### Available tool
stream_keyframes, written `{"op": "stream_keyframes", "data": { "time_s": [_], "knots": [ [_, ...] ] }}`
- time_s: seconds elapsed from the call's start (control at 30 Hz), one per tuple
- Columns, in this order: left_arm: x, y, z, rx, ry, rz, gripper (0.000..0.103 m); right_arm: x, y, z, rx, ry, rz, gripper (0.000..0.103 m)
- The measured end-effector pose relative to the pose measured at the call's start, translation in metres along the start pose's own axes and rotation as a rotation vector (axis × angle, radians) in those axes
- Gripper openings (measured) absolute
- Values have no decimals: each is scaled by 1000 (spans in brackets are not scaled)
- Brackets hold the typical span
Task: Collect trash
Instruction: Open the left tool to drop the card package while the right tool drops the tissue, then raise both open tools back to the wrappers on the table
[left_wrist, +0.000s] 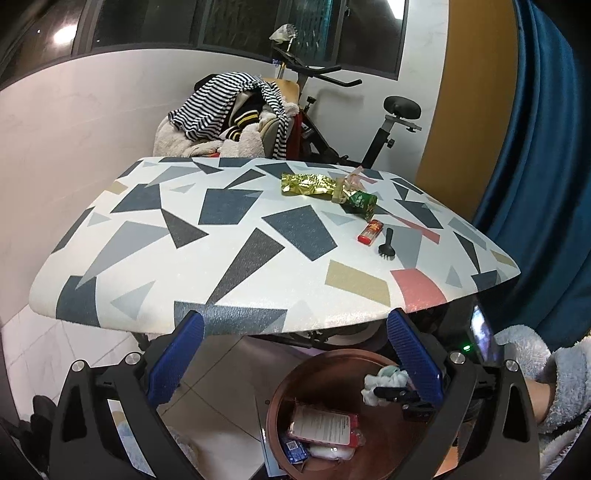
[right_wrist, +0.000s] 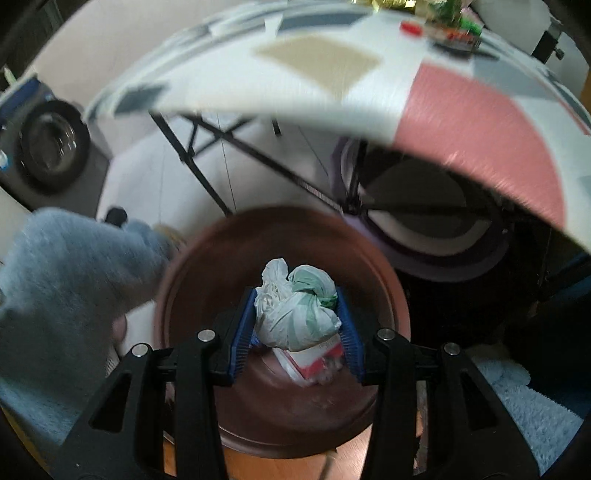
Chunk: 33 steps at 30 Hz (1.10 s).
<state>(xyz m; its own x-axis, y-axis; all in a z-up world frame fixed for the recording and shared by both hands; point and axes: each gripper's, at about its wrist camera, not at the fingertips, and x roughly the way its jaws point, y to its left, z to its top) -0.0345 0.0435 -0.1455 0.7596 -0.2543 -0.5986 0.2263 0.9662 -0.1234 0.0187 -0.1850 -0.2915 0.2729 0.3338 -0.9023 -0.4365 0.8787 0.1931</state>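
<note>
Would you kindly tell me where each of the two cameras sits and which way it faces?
Left wrist: on the left gripper, open, looking slantwise down across the table with wrappers toward a bike; its blue fingers and a fluffy sleeve show.
Right wrist: on the right gripper, pointing steeply down into the bin, shut on a wad; a sleeve shows.
Shared: bin, wad, table edge, wrappers.
</note>
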Motion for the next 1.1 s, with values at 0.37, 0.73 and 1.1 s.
{"op": "stream_keyframes", "data": {
  "time_s": [0.37, 0.73, 1.1],
  "knots": [
    [5, 12, -5, -53, 18, 4, 97, 21, -8, -17, 37, 104, -9, 47],
    [5, 15, -5, -68, 25, 16, 97, 18, -9, -9, 46, 63, -44, 81],
    [5, 17, -5, -71, 22, 25, 97, -44, -8, -5, 46, -212, -52, 97]
  ]
}}
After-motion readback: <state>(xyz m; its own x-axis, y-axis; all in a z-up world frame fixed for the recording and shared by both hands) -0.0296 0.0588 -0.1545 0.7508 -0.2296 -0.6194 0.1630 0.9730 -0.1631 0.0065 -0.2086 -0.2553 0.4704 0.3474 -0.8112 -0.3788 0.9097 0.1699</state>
